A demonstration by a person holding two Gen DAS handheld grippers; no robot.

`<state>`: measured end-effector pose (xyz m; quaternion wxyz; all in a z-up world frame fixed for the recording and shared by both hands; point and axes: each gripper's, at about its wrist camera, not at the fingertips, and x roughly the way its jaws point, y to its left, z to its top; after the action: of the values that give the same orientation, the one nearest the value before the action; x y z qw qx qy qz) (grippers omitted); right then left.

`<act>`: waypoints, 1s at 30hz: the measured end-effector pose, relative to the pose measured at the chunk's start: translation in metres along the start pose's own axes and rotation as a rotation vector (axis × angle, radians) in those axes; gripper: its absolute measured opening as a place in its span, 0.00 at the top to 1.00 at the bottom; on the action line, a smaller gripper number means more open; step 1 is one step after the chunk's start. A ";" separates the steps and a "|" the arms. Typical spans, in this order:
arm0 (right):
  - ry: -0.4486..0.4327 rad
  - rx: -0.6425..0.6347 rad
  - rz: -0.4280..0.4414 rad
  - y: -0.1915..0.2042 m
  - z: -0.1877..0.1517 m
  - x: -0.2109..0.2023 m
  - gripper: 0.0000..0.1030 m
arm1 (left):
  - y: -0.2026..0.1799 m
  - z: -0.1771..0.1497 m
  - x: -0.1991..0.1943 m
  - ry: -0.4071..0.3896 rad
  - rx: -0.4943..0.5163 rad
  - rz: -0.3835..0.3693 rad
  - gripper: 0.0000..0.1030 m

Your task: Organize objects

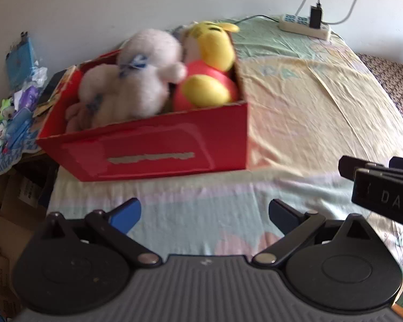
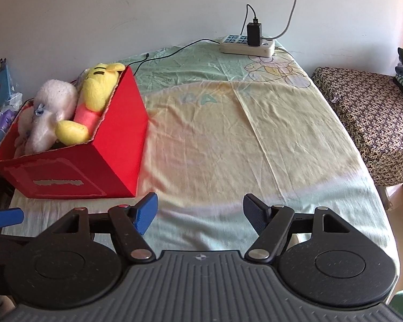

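Red box point(image 1: 153, 145) sits at the left edge of the bed sheet point(image 1: 303, 102), close to the wall; 2 soft toys inside it, both sticking up above the rim. White plush point(image 1: 137, 80) fills the box's left and middle; yellow bear point(image 1: 212, 61) in a red shirt is pressed against the box's right wall, touching the white plush. Box front has a torn label strip.

Left gripper point(image 1: 204, 214): jaws spread wide, nothing between them, hanging over the sheet just in front of the box. Right gripper point(image 2: 200, 212): jaws also spread wide, empty, over the sheet to the right of the box's front corner.

Power strip point(image 2: 247, 44) with a black charger point(image 2: 254, 34) plugged in lies well beyond the box at the sheet's far end; a black cable runs from it toward the box. Clutter pile point(image 1: 18, 102) sits left of the box, off the sheet.
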<state>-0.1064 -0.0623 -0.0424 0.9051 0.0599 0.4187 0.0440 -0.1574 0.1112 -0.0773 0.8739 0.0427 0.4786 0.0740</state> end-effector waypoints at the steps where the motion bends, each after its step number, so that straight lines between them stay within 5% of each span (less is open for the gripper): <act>1: 0.002 -0.002 0.003 0.005 0.002 0.000 0.29 | 0.006 0.002 -0.001 -0.004 -0.008 0.003 0.03; 30: -0.067 0.031 -0.035 0.154 0.061 0.015 0.27 | 0.162 0.065 0.017 -0.111 -0.004 0.012 0.03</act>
<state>-0.0547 0.0874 0.0083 0.9182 0.0680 0.3897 0.0197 -0.1081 0.2735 -0.0329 0.8986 0.0479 0.4292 0.0776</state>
